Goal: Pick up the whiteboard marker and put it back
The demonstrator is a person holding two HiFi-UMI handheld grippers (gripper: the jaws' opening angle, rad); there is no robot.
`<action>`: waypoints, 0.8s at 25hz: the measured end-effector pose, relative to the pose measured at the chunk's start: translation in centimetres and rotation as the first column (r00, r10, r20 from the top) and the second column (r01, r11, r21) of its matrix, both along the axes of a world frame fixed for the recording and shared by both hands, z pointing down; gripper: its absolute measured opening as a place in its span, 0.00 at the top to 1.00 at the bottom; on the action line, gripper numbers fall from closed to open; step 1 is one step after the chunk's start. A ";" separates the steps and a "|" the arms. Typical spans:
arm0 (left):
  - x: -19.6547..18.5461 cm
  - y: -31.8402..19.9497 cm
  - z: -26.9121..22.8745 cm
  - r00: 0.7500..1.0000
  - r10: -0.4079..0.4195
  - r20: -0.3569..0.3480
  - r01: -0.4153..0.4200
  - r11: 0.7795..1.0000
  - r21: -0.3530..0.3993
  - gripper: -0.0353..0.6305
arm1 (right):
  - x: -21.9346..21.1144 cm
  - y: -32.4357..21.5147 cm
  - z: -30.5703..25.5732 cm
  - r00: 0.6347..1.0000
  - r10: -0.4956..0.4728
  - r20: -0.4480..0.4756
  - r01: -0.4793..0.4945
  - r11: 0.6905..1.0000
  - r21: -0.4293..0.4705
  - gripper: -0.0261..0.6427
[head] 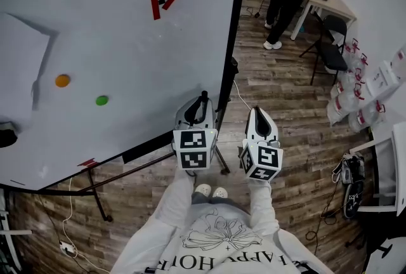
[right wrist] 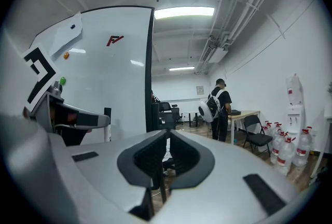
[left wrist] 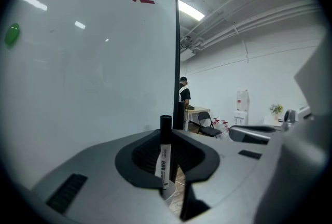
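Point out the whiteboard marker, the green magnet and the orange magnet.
whiteboard marker [left wrist: 164,158], left gripper view, on its white barrel.
green magnet [head: 102,100], head view, on its centre.
orange magnet [head: 62,80], head view, on its centre.

An office-like workroom: whiteboard [head: 114,25], desk [head: 336,6], folding chair [head: 331,51], exposed ceiling pipes [right wrist: 233,10].
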State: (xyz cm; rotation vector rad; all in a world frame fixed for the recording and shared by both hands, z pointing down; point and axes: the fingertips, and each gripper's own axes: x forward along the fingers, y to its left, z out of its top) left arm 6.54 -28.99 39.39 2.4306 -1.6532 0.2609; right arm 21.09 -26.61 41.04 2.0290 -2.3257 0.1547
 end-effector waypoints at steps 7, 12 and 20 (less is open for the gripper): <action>-0.1 0.1 -0.2 1.000 0.000 -0.006 0.000 1.000 0.007 0.86 | 0.0 0.0 -0.6 1.000 0.005 -0.004 -0.005 1.000 0.013 0.95; -0.5 0.0 0.1 1.000 -0.005 -0.009 0.005 1.000 0.000 0.86 | -0.2 -0.1 -0.4 1.000 -0.005 -0.009 0.005 1.000 0.006 0.95; -0.3 -0.8 1.4 1.000 0.004 -0.012 -0.004 1.000 -0.025 0.86 | 0.0 -0.5 0.1 1.000 -0.002 -0.016 0.002 1.000 -0.003 0.95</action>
